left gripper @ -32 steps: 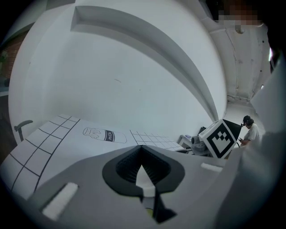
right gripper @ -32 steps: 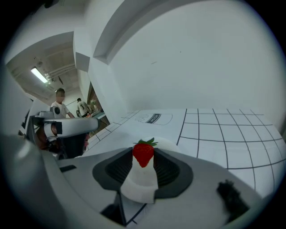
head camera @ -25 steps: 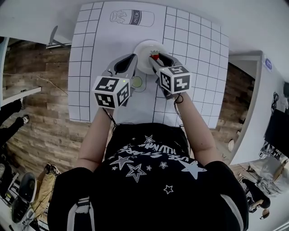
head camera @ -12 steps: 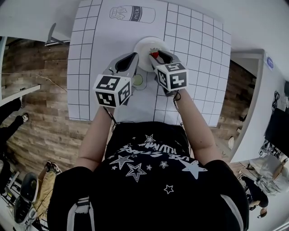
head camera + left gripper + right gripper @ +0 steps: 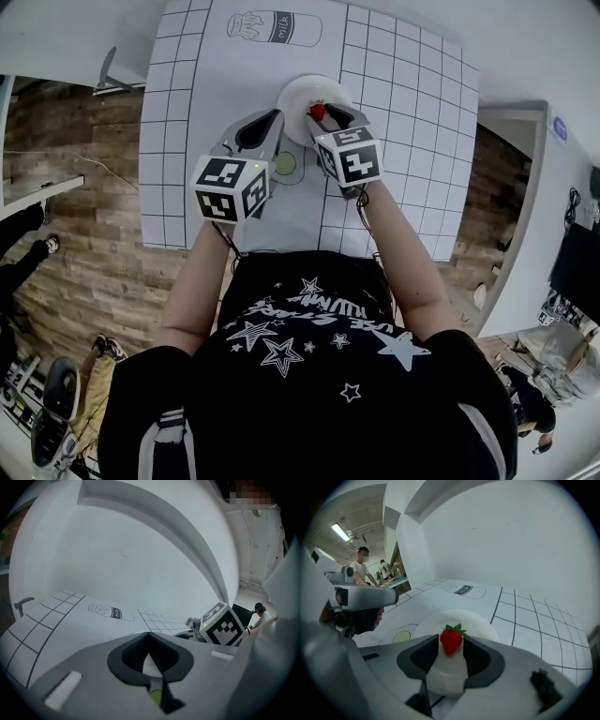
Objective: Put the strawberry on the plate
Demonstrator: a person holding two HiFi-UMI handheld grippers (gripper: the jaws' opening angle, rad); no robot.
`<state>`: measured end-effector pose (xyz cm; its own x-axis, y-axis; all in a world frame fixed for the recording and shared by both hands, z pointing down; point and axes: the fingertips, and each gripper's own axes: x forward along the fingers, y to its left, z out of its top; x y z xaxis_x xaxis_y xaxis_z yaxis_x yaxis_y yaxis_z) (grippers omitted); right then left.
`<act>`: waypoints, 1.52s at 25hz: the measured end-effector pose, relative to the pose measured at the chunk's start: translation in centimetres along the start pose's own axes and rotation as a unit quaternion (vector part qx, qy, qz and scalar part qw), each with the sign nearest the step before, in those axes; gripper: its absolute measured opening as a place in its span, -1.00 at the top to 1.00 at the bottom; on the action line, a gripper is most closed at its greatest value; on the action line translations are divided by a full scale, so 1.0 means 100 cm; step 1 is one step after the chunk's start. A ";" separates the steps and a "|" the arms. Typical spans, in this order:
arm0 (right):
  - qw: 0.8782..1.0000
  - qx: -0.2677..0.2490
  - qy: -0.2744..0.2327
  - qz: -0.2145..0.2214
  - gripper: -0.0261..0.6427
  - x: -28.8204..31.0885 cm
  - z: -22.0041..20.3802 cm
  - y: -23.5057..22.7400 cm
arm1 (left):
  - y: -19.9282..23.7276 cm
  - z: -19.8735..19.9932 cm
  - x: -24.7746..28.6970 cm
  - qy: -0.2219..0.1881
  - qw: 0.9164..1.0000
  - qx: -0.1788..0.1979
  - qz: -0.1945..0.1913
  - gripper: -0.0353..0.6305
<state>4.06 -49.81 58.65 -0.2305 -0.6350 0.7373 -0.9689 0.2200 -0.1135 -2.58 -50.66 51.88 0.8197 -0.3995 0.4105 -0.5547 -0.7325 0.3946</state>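
A small red strawberry (image 5: pixel 318 112) with a green cap is pinched between the tips of my right gripper (image 5: pixel 320 115), over the near right rim of the round white plate (image 5: pixel 298 94). In the right gripper view the strawberry (image 5: pixel 451 641) sits upright between the dark pads of the right gripper (image 5: pixel 451 645), and the plate (image 5: pixel 483 623) lies just behind it. My left gripper (image 5: pixel 265 125) hovers beside the plate's left edge; its jaws meet at the tips with nothing held. The left gripper (image 5: pixel 148 637) looks out over the mat.
A white gridded mat (image 5: pixel 187 112) covers the table, with a milk-bottle drawing (image 5: pixel 275 28) at the far end and a green circle drawing (image 5: pixel 284 167) between the grippers. Wooden floor lies past both side edges. People (image 5: pixel 361 566) stand far off to the left.
My right gripper has edged a little forward and left with the strawberry, further over the plate's rim. The left gripper has hardly moved.
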 end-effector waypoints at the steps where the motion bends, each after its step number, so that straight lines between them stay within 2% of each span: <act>1: 1.000 -0.002 0.001 -0.002 0.45 0.000 0.000 -0.001 | 0.000 -0.001 -0.001 0.000 1.000 0.000 0.000 0.87; 9: 1.000 0.003 -0.010 -0.005 0.44 -0.015 0.001 -0.003 | -0.009 0.000 -0.007 -0.004 1.000 0.009 0.006 0.87; 21: 0.997 0.014 -0.067 0.025 0.45 -0.076 -0.004 -0.002 | -0.049 -0.008 -0.030 -0.019 0.999 0.015 0.035 0.87; 25: 0.995 0.024 -0.086 0.034 0.71 -0.102 -0.007 -0.009 | -0.074 -0.005 -0.035 -0.031 0.998 0.021 0.045 0.87; 38: 0.987 0.007 -0.135 0.082 0.88 -0.181 -0.021 -0.024 | -0.150 -0.005 -0.054 -0.074 0.993 0.039 0.086 0.87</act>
<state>10.72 -37.31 46.95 -0.3973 -0.7672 0.5035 -0.9176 0.3261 -0.2273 1.25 -37.20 44.14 0.7286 -0.5951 0.3391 -0.6806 -0.6846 0.2609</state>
